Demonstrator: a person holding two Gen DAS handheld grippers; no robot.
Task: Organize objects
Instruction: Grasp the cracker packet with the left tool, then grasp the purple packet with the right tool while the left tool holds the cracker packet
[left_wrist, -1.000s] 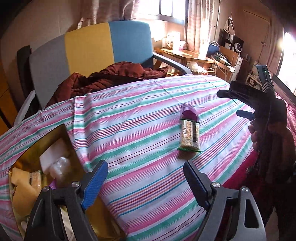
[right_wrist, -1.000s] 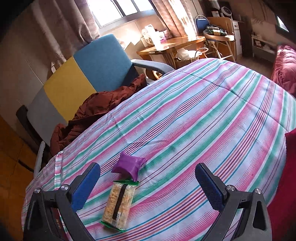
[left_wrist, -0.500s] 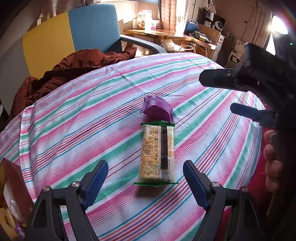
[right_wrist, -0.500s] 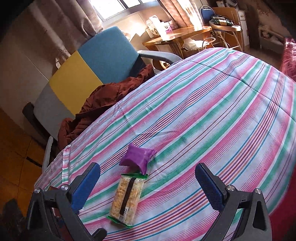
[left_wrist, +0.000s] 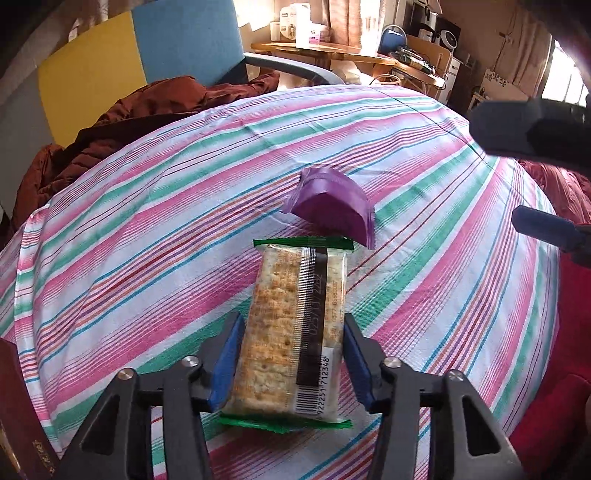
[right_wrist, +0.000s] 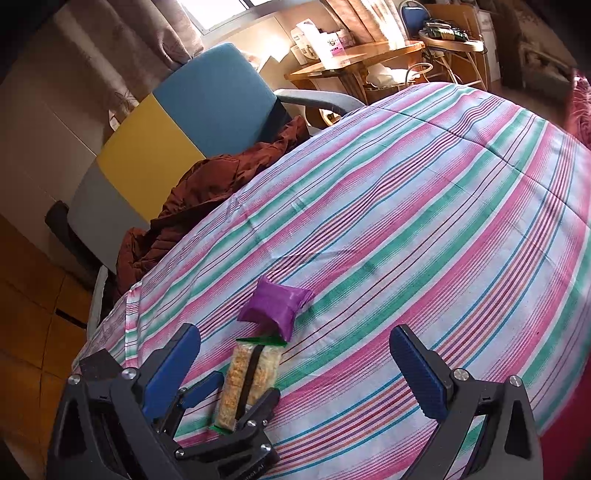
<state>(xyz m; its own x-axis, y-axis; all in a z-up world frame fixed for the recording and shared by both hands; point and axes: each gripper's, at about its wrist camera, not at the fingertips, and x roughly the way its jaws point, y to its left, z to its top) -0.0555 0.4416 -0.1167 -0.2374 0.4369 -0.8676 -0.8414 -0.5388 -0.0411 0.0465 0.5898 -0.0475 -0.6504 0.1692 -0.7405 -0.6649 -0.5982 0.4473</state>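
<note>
A clear-wrapped cracker pack (left_wrist: 295, 328) with green sealed ends (barcode strip uppermost) is laid flat on the striped cloth; a puffy purple packet (left_wrist: 332, 206) is seen touching its far end.

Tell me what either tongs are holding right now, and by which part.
The left tongs clamp the cracker pack by its long sides near the barcode end. The right tongs hold nothing.

Room and furnishings: striped bed surface, armchair, sunlit window area.

A pink, green and white striped cover (right_wrist: 406, 229) fills the frame centre. Upper left stands an armchair (right_wrist: 192, 122) with grey, yellow and blue back panels, a rust-brown jacket (right_wrist: 221, 184) heaped on its seat. Curtains (right_wrist: 122, 40) flank a bright window at top. A wooden table (right_wrist: 354, 59) sits upper right, sunlit. Orange-brown floor (right_wrist: 26, 314) lies at left.
</note>
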